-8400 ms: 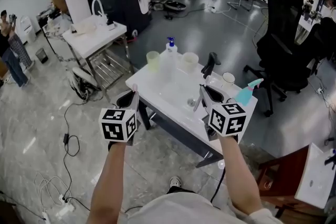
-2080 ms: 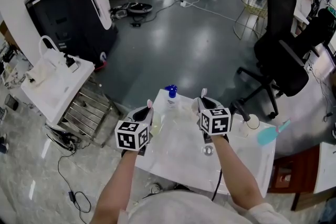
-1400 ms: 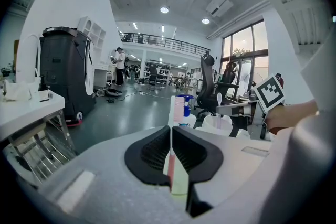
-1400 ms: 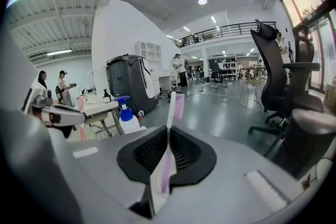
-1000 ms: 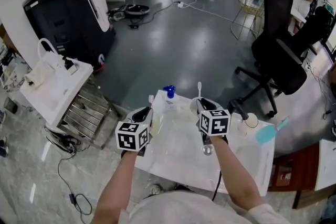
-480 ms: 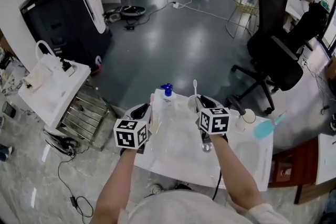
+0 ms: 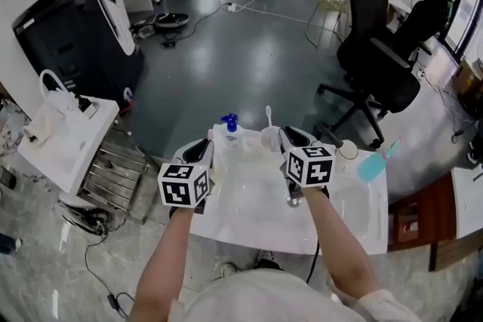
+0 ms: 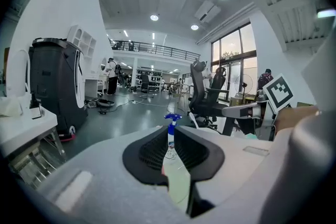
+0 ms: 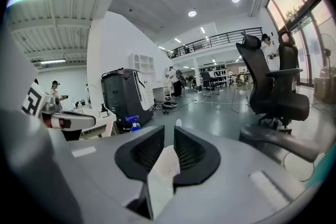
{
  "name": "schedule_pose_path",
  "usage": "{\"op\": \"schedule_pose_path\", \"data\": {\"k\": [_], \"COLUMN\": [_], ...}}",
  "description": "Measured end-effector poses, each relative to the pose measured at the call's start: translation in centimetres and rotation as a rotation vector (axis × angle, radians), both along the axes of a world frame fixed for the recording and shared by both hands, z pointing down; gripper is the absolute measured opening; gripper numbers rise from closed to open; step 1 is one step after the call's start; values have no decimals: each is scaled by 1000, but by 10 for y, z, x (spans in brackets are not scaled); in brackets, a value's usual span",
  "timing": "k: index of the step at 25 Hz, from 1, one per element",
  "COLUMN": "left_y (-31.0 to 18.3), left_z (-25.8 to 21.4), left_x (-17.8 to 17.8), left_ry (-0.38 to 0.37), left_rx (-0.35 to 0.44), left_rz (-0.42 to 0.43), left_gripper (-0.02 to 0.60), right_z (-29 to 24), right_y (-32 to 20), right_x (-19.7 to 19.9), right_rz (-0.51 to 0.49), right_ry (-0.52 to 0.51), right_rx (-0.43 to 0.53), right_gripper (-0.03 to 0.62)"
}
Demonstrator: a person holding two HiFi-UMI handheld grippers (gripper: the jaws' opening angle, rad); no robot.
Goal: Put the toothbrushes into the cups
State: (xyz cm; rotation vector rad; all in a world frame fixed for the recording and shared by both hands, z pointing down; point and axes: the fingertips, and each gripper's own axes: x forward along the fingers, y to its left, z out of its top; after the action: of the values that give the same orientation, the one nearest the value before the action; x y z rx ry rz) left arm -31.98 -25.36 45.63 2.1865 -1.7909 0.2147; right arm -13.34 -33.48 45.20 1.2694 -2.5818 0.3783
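My right gripper [image 7: 290, 138] is shut on a white toothbrush [image 7: 269, 115] whose head sticks up just above a white cup [image 7: 270, 139]. In the right gripper view the pale handle fills the gap of the right gripper [image 9: 169, 134], the toothbrush head [image 9: 178, 123] pokes out past the tips, and the jaws have just closed a little further on it. My left gripper [image 7: 204, 151] is shut on a toothbrush with a pink tip [image 7: 210, 134]. Its pale handle [image 8: 176, 181] lies between the jaws of the left gripper [image 8: 171, 132]. The second cup is hidden behind that gripper.
A white washstand top [image 7: 249, 215] with a drain [image 7: 294, 201] holds a blue-capped pump bottle [image 7: 229, 133], a teal spray bottle [image 7: 373, 162] and a mug [image 7: 349, 151]. A black office chair [image 7: 377, 64] stands beyond, and a white side table [image 7: 60, 139] to the left.
Both grippers have risen a little with their toothbrushes. The white toothbrush head has drifted left, over the white cup.
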Motion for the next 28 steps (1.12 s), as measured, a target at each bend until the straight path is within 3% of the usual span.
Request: {"op": "schedule_pose_path", "data": {"k": [13, 28], "left_y": [4, 1], "left_z": [-17, -30], "left_x": [30, 106], "left_ry": [-12, -33], "left_rx": [23, 47], "left_rz": [128, 264], "left_gripper": [17, 5], "right_z": [-37, -55], "right_y": [42, 75], "right_x": [30, 94], "right_rz": [101, 197], "right_ry": [-16, -1], "right_rx": [70, 117], "right_gripper": [37, 17]}}
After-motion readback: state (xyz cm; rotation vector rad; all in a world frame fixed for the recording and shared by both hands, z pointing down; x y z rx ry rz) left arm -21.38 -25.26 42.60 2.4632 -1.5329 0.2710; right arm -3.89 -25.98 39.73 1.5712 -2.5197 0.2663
